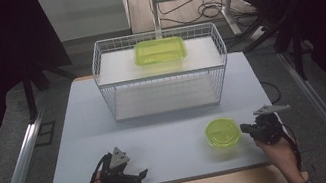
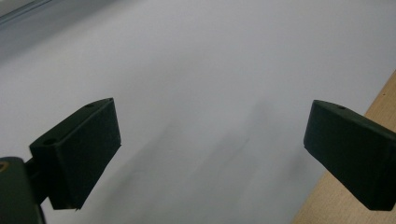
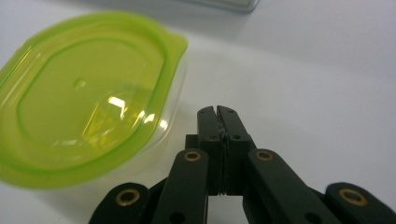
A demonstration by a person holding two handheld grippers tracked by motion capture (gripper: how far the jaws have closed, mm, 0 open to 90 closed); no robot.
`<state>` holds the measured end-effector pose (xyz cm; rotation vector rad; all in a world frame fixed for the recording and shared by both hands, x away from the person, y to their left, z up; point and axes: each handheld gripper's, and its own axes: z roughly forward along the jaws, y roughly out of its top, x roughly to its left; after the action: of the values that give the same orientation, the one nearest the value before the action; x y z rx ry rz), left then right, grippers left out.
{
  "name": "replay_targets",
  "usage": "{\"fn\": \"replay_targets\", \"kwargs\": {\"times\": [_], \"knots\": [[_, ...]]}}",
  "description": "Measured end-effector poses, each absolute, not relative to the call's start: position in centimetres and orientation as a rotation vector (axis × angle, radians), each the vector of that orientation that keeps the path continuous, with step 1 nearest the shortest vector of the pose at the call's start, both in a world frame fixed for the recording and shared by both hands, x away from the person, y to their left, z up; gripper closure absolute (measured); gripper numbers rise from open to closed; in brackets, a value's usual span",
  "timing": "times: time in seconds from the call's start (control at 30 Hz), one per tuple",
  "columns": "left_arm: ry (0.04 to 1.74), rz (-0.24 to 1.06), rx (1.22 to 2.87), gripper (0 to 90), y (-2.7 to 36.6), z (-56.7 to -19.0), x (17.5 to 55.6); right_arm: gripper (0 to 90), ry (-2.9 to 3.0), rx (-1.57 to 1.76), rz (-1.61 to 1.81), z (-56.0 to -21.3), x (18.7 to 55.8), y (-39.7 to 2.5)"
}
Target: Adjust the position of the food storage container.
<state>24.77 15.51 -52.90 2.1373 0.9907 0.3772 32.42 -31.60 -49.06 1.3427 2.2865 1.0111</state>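
dim room, pale tabletop [image 1: 160, 143]. small green-lidded container [image 1: 222, 132] sits near the front edge, well in front of the wire basket [image 1: 161, 71]. right gripper [image 3: 217, 111] is pinched closed, empty, just beside the container; it should open before closing in. left gripper [image 2: 210, 154] spread wide, idle. container's contents unclear.

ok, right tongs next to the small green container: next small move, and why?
Probably open the right tongs before closing in. Their jaws are pressed shut, empty, just beside the lidded green container and not touching it. It stands on the table in front of the wire basket; shut jaws can only push it.
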Motion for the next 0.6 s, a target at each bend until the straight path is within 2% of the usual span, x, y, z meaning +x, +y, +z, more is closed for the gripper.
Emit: {"fn": "replay_targets", "kwargs": {"times": [0.6], "knots": [[0.994, 0.383, 2.166, 3.7, 15.4, -53.1, 24.9, 88.5, 2.431, 1.325, 1.097, -50.2, 32.2, -28.8]]}}
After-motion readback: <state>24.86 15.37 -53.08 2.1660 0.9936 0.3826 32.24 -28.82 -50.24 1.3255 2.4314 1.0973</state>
